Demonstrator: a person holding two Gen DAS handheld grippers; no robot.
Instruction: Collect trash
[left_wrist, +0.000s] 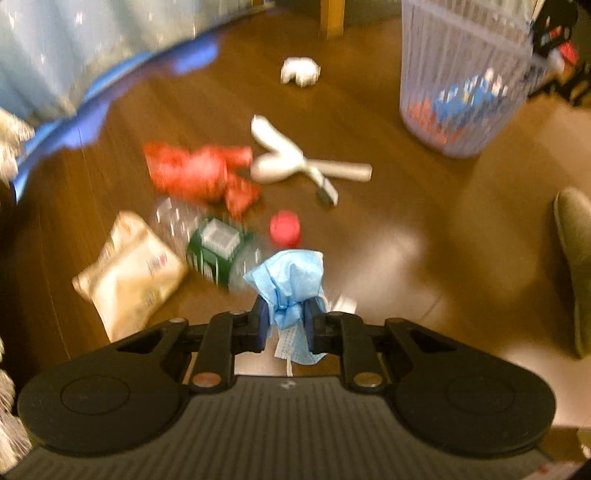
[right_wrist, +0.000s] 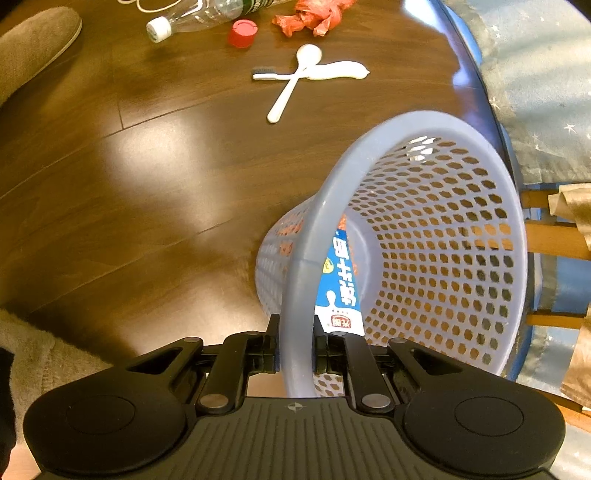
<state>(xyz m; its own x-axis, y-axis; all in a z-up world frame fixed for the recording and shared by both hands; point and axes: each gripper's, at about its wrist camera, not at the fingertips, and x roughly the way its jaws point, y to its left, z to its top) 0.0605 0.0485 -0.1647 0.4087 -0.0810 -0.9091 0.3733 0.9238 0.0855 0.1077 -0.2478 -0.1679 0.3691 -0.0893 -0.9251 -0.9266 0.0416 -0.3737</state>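
My left gripper has its jaws squeezed tight on a blue face mask. The mask is crumpled, sticks up out of the jaws and is off the floor. A bit of it hangs down below them too.

My right gripper has its jaws clamped on the rim of the basket. One jaw is inside the rim and one is outside. The basket is pale purple with lots of small holes, and it is tipped toward me. Inside it I can see a blue and white carton leaning on the wall.

More trash lies on the brown wooden floor. Just past the mask there is a red cap. Beside the cap is a clear bottle with a green label, lying on its side. Left of the bottle is a tan paper bag. Behind the bottle is a crumpled red wrapper. Near that, a white spoon, a toothbrush and a white tube lie crossed over each other. Farther back is a white crumpled paper.

A grey slipper is on the floor off to the side. A pale blue cloth with stars hangs down at the edge of the room.

The left view is blurry.
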